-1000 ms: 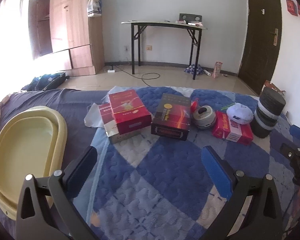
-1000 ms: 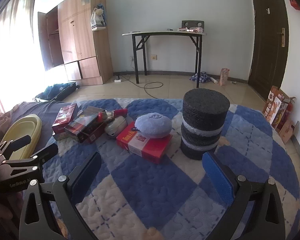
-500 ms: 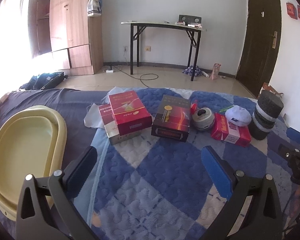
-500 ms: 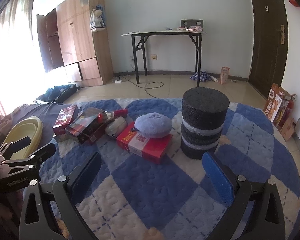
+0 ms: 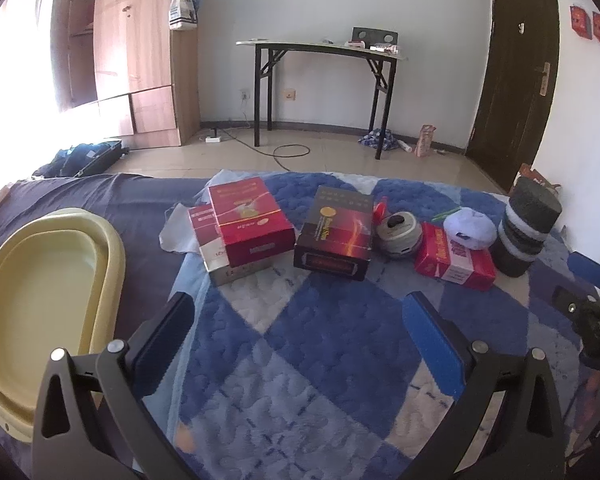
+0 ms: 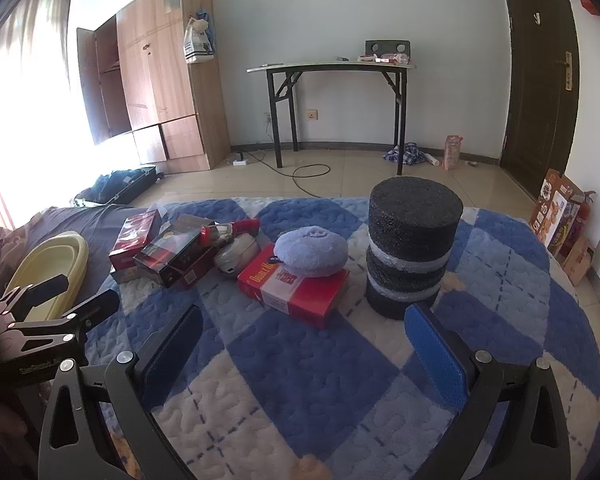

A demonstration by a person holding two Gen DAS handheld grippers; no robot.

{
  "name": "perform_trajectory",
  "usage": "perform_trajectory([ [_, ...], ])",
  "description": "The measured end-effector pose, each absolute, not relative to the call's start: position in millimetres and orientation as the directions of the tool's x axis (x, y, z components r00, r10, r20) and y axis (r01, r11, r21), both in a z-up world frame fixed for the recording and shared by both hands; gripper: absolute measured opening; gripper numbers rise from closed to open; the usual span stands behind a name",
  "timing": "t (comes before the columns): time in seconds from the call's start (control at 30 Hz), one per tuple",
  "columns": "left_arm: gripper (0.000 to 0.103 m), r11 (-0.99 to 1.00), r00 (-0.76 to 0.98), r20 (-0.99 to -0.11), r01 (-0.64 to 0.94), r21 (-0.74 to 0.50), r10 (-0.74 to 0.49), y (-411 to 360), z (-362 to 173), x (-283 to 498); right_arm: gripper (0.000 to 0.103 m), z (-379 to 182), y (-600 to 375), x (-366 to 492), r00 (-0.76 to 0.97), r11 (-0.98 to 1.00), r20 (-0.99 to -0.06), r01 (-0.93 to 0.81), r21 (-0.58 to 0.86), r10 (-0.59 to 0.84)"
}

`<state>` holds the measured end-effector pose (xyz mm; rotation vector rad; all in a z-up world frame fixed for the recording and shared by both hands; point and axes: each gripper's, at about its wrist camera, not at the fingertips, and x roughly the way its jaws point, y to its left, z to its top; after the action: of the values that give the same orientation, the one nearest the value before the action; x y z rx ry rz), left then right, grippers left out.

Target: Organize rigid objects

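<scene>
On a blue and white quilt lie a red box [image 5: 249, 218] stacked on a smaller red-and-white box [image 5: 206, 232], a black box [image 5: 336, 232], a round grey device [image 5: 398, 231], a red flat box [image 5: 452, 258] [image 6: 296, 284] with a pale blue plush [image 6: 310, 252] on it, and a black foam cylinder [image 6: 412, 248] [image 5: 526, 224]. My left gripper [image 5: 300, 336] hovers open before the boxes. Open too, my right gripper [image 6: 304, 344] is short of the flat box and cylinder. Neither holds anything.
A yellow oval tub [image 5: 40, 300] [image 6: 48, 268] sits at the left on dark bedding. Beyond the quilt are a tiled floor, a black-legged table [image 5: 320, 92], a wooden wardrobe [image 5: 132, 52] and a dark door [image 5: 512, 80]. Cartons [image 6: 560, 220] lean on the right wall.
Both grippers have drifted back slightly, so the objects look a little smaller and farther. Both stay open and nothing on the quilt has moved.
</scene>
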<state>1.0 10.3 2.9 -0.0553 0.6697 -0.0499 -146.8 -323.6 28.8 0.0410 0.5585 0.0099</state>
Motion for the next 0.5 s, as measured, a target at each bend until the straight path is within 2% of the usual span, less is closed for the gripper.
perform_trajectory([
  [0.2, 0.103, 0.999, 0.794, -0.607, 0.040, 0.000, -0.032, 3.9, 2.2, -0.1, 0.103, 28.9, -323.7, -146.9, 0.848, 0.999, -0.530, 0.000, 0.044, 0.023],
  [0.5, 0.103, 0.998, 0.781, -0.621, 0.054, -0.036, -0.065, 5.9, -1.0, 0.8, 0.103, 28.1, -325.0, -146.0, 0.847, 0.999, -0.531, 0.002, 0.051, 0.025],
])
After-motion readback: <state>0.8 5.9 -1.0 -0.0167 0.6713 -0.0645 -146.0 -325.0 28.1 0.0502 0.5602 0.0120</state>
